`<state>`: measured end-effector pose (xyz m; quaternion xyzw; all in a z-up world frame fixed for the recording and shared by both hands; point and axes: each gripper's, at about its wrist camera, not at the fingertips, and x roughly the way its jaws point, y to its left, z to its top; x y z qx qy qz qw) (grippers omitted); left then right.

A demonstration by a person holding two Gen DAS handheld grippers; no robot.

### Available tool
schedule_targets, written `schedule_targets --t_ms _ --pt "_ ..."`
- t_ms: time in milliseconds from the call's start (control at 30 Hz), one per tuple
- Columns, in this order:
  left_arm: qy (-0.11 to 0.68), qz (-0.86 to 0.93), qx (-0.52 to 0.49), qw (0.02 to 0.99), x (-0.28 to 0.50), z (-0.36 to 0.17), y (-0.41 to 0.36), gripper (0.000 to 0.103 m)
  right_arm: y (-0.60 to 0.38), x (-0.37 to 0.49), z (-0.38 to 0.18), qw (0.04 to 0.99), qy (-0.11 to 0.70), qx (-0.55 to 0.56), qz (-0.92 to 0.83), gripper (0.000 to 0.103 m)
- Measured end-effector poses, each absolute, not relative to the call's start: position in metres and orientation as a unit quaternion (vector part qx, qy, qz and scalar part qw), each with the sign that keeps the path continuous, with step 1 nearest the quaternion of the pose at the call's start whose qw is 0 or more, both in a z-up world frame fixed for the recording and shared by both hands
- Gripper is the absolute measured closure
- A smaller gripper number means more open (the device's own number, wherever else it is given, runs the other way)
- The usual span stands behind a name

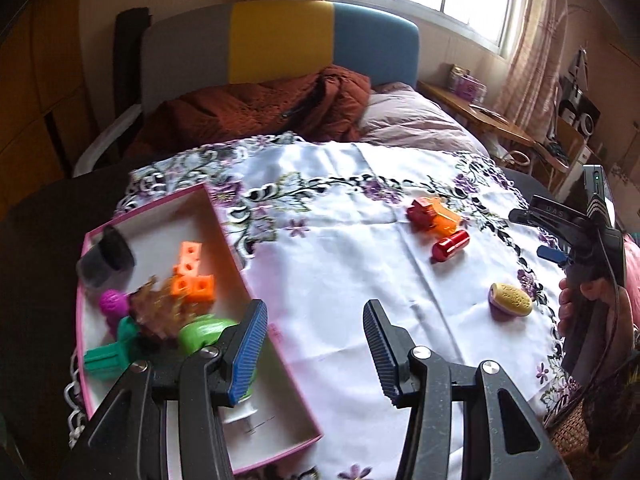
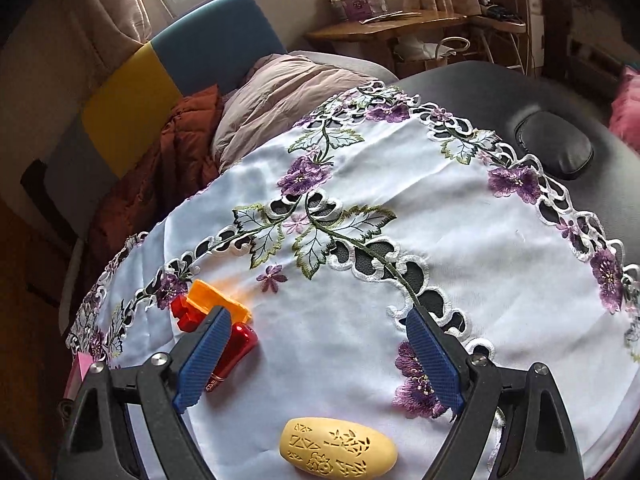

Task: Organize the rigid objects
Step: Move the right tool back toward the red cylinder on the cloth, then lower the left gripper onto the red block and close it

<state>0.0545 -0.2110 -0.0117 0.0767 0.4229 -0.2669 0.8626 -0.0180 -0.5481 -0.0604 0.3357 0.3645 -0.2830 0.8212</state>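
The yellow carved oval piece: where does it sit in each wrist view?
Left wrist: yellow oval piece at far right on the cloth, near the right gripper.
Right wrist: bottom centre, below the open jaws.
Shared landmark: red cylinder.

Left gripper (image 1: 316, 344) stood open and empty above a white embroidered cloth (image 1: 340, 280). At left, a pink-edged box (image 1: 224, 216) held orange cubes (image 1: 192, 276), green pieces and a dark cup (image 1: 106, 260). A red cylinder (image 1: 450, 245) and yellow oval (image 1: 512, 300) lay at right.
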Motion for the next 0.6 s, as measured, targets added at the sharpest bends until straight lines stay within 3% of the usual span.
schedule_targets --t_ms 233,367,600 --pt "0.437 -0.305 0.084 0.842 0.076 -0.019 -0.266 0.053 -0.548 -0.018 -0.058 0.822 0.360 0.344 -0.277 0.013" --pt "0.456 -0.325 0.073 0.825 0.094 -0.028 -0.297 0.064 -0.549 -0.017 -0.058 0.820 0.361 0.350 -0.273 0.013" --pt "0.465 -0.345 0.074 0.812 0.115 -0.037 -0.348 0.064 -0.549 -0.015 -0.057 0.820 0.360 0.359 -0.263 0.013"
